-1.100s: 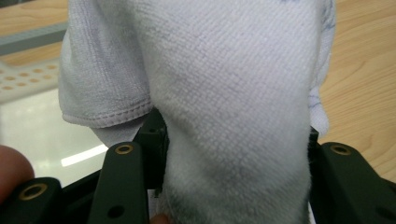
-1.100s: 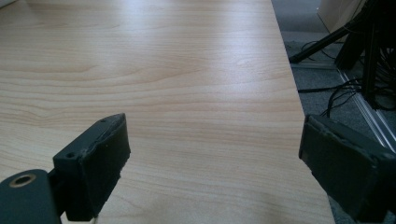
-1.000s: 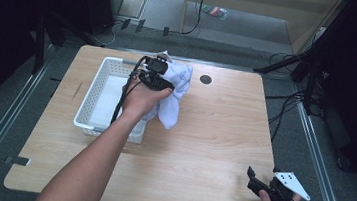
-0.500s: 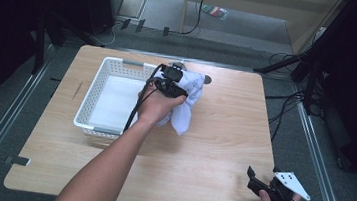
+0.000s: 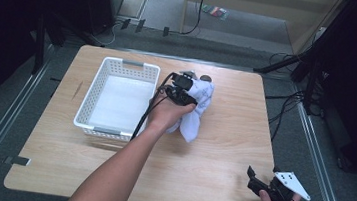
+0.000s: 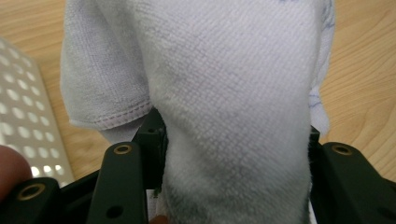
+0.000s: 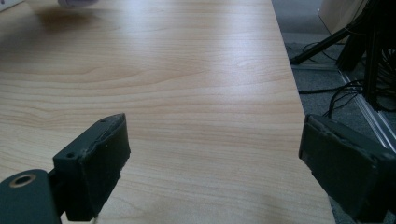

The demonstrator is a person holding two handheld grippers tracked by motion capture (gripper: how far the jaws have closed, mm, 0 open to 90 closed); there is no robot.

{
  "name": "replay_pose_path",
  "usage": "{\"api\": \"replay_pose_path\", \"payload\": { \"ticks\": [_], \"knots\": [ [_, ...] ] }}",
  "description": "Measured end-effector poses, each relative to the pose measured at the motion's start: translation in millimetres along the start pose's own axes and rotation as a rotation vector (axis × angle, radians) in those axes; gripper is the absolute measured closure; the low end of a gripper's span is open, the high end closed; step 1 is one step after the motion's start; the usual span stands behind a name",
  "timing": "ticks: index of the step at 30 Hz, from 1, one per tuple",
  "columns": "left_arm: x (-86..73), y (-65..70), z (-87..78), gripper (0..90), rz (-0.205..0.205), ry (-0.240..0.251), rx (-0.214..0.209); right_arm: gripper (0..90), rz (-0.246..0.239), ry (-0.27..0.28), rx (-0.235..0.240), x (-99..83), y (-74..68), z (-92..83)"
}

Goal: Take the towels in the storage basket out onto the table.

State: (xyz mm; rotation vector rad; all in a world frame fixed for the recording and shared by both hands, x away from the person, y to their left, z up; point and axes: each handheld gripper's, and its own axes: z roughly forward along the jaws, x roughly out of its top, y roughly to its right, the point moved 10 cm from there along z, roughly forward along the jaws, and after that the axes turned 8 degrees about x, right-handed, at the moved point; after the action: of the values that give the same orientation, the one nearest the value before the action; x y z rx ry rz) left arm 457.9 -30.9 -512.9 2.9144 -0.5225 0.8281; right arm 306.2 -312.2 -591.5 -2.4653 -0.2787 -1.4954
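Observation:
A white towel [image 5: 196, 110] hangs from my left gripper [image 5: 187, 92], which is shut on it above the middle of the wooden table [image 5: 221, 155], just right of the white basket [image 5: 102, 78]. In the left gripper view the towel [image 6: 224, 93] bulges up between the two black jaws and covers most of what lies ahead. My right gripper [image 5: 260, 185] rests low at the table's front right corner, open with nothing between its jaws. The right gripper view has that gripper [image 7: 215, 154] spread wide over bare wood.
The white basket has perforated walls and a bare bottom, on the table's left half. A small dark round mark [image 5: 206, 78] sits on the table behind the towel. Cables [image 5: 287, 99] and stand legs lie on the floor to the right.
My left gripper has carried the towel rightward, away from above the basket, to a spot over the table beside it. The right gripper has stayed put.

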Motion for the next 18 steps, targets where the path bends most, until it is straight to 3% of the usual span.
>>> {"api": "replay_pose_path", "payload": {
  "ticks": [7,9,10,13,18],
  "knots": [
    [-10.7,15.4,16.7,46.3,-0.002,-0.024,-0.031,8.7,0.000,0.002,0.003,0.1,-0.1,-0.1],
    [-12.4,19.1,19.6,43.9,0.004,-0.027,-0.057,8.7,0.004,0.003,0.002,0.1,-0.1,-0.2],
    [-13.9,21.0,21.3,39.6,-0.001,-0.042,-0.069,8.7,0.004,0.003,0.002,0.1,-0.1,-0.2],
    [-16.4,21.4,23.3,10.0,0.002,-0.070,-0.050,8.6,0.005,0.002,0.003,0.0,-0.2,-0.2],
    [-12.6,19.5,18.9,2.7,-0.018,-0.036,-0.066,8.6,0.001,0.002,0.003,0.1,0.0,-0.1]
  ]
}}
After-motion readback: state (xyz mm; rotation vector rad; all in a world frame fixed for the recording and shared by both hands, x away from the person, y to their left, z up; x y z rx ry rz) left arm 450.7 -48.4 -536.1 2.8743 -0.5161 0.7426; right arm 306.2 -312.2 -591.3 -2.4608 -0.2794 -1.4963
